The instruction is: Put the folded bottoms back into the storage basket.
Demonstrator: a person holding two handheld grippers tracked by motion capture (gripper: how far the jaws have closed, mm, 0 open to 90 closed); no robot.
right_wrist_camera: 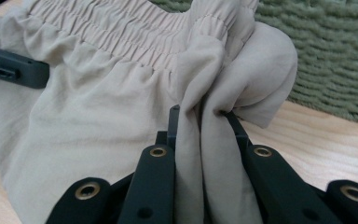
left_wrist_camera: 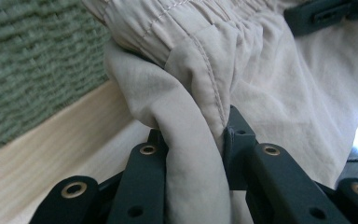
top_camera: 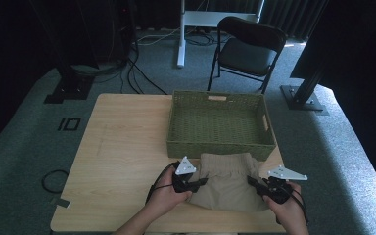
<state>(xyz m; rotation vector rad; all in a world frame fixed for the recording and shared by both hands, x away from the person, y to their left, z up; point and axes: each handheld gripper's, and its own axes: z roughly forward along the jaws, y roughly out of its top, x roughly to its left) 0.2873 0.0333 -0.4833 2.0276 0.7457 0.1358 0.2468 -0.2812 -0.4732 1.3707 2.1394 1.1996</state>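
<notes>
A pair of beige shorts [top_camera: 226, 182] with a gathered elastic waistband lies folded at the table's front edge, just before a green woven basket [top_camera: 220, 123]. My left gripper [top_camera: 199, 182] is shut on the shorts' left side; in the left gripper view a fold of the beige shorts [left_wrist_camera: 191, 140] is pinched between its black jaws. My right gripper [top_camera: 256, 185] is shut on the shorts' right side, and the right gripper view has the bunched shorts [right_wrist_camera: 205, 140] clamped between the jaws. The waistband [right_wrist_camera: 135, 42] faces the basket.
The basket [right_wrist_camera: 335, 56] is empty and stands at the back right of the wooden table [top_camera: 122, 147]. A black folding chair [top_camera: 247, 49] stands behind the table, with cables on the carpet. The table's left half is bare wood.
</notes>
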